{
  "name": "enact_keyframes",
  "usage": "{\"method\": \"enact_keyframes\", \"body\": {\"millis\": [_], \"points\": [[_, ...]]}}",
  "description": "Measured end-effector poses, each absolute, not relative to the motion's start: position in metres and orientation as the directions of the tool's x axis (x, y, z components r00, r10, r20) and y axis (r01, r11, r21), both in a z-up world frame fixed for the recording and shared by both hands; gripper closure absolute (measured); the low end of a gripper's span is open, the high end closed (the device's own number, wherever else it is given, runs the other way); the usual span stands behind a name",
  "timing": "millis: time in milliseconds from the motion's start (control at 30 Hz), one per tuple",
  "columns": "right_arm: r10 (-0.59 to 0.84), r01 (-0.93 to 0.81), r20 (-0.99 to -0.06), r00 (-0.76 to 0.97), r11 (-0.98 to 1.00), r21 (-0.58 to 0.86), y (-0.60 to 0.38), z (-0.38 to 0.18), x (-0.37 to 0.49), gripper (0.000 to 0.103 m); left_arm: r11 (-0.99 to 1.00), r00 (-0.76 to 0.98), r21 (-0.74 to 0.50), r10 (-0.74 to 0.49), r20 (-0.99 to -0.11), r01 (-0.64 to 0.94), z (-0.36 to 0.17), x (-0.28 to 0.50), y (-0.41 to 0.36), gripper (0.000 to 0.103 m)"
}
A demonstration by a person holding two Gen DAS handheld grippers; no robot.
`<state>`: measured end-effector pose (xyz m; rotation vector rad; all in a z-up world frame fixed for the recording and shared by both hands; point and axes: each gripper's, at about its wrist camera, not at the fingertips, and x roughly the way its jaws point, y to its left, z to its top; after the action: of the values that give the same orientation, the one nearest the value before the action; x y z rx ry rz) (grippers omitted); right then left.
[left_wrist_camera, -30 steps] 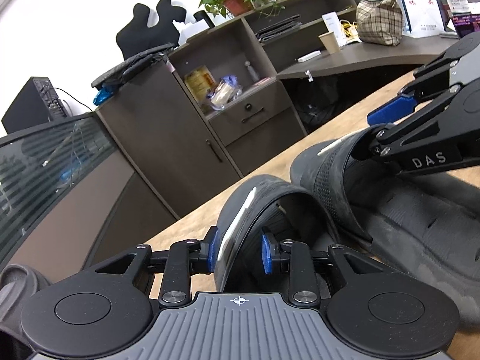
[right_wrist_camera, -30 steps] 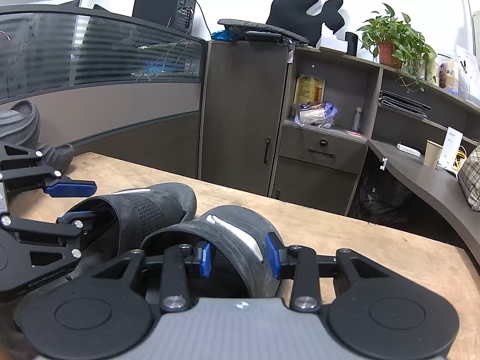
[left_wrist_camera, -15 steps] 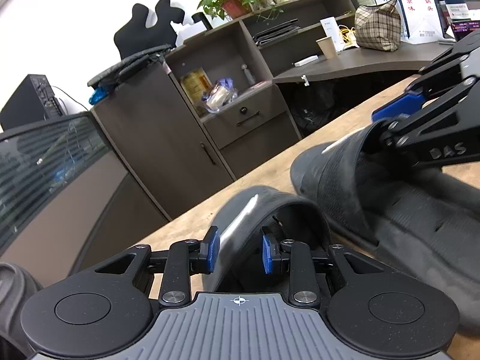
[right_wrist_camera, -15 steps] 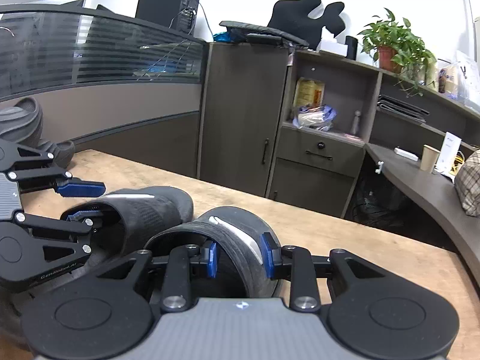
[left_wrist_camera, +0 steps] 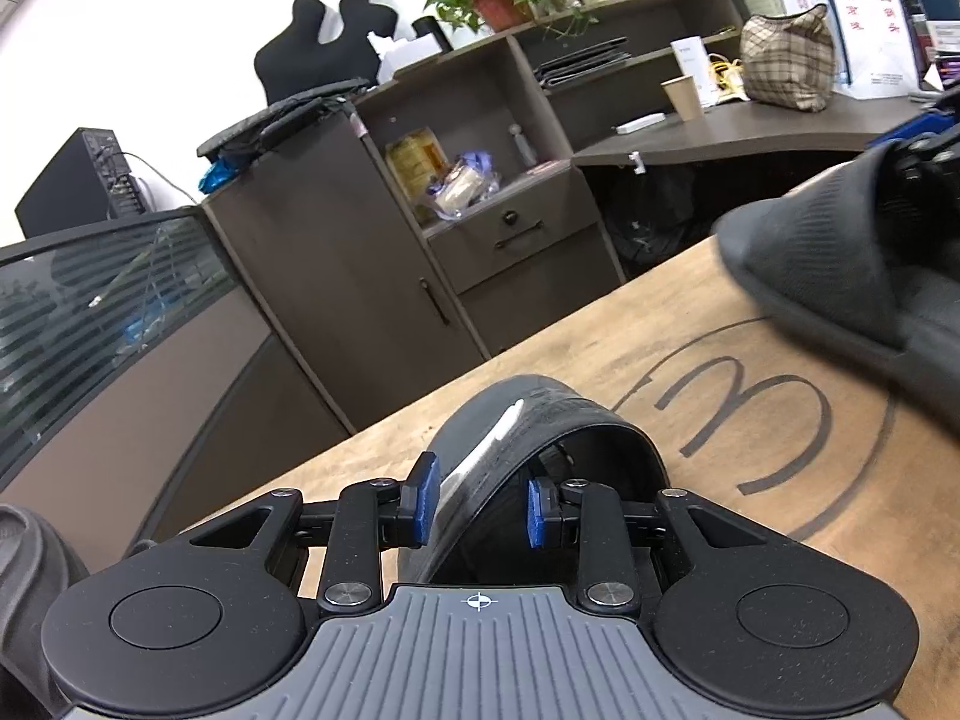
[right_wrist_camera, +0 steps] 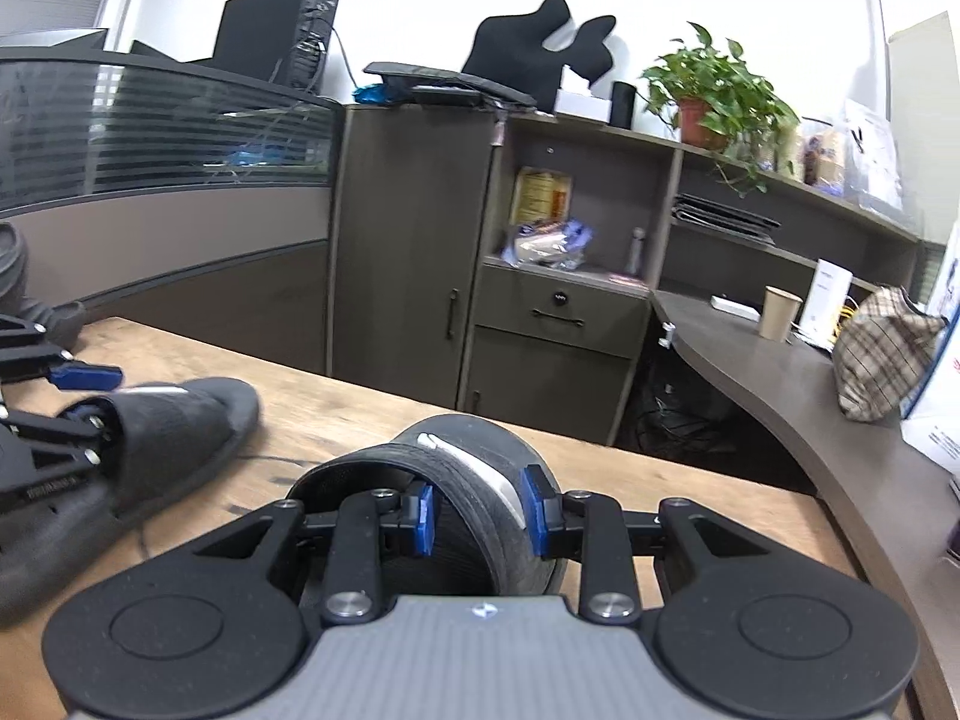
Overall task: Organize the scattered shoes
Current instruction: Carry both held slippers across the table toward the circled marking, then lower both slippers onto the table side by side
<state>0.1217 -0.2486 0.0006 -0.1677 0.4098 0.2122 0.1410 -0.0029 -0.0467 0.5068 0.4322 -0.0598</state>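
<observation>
Two black slide sandals with a white stripe lie on a wooden table (left_wrist_camera: 600, 324). My left gripper (left_wrist_camera: 478, 510) is shut on the strap of the left sandal (left_wrist_camera: 552, 420). My right gripper (right_wrist_camera: 480, 510) is shut on the strap of the right sandal (right_wrist_camera: 474, 450). In the left wrist view the right sandal (left_wrist_camera: 828, 252) is off to the right with the right gripper on it. In the right wrist view the left sandal (right_wrist_camera: 174, 426) is at the left, held by the left gripper (right_wrist_camera: 72, 396).
A dark cabinet (right_wrist_camera: 414, 240) with shelves and a drawer stands behind the table's far edge. A curved desk (right_wrist_camera: 780, 372) with a paper cup (right_wrist_camera: 778, 312) and plaid bag (right_wrist_camera: 882, 354) is at right. Another grey shoe (left_wrist_camera: 30, 576) sits at far left.
The two sandals, side by side and touching before, have moved apart: the left one to the left, the right one to the right. A printed circle mark on the table now shows between them.
</observation>
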Motion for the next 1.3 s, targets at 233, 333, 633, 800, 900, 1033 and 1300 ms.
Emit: {"method": "enact_keyframes", "body": {"millis": [233,333,633,800,900,1033,1300], "points": [[0.116,-0.188,-0.418,0.901,0.973,-0.137,-0.297,-0.005,0.118,0.072,0.916,0.907,0.378,0.038,-0.419,0.136,-0.039,0.145,0.0,0.079],[0.096,-0.166,-0.423,0.901,0.977,-0.133,-0.318,-0.007,0.118,0.072,0.919,0.911,0.375,0.046,-0.411,0.123,-0.038,0.141,-0.002,0.08],[0.056,-0.133,-0.414,0.908,0.978,-0.161,-0.376,-0.013,0.12,0.072,0.941,0.931,0.312,-0.013,-0.366,0.135,-0.021,0.124,-0.02,0.082],[0.062,-0.138,-0.423,0.904,0.979,-0.15,-0.4,-0.015,0.128,0.072,0.94,0.943,0.307,-0.043,-0.33,0.151,-0.01,0.118,-0.042,0.082],[0.058,-0.139,-0.427,0.902,0.977,-0.161,-0.409,-0.017,0.133,0.072,0.937,0.944,0.304,-0.069,-0.322,0.173,-0.006,0.117,-0.058,0.082],[0.055,-0.142,-0.437,0.898,0.975,-0.169,-0.422,-0.021,0.143,0.072,0.927,0.943,0.316,-0.099,-0.317,0.204,-0.003,0.12,-0.084,0.082],[0.072,-0.148,-0.488,0.87,0.982,-0.12,-0.438,-0.02,0.151,0.074,0.894,0.928,0.351,-0.156,-0.339,0.279,-0.006,0.128,-0.142,0.082]]}}
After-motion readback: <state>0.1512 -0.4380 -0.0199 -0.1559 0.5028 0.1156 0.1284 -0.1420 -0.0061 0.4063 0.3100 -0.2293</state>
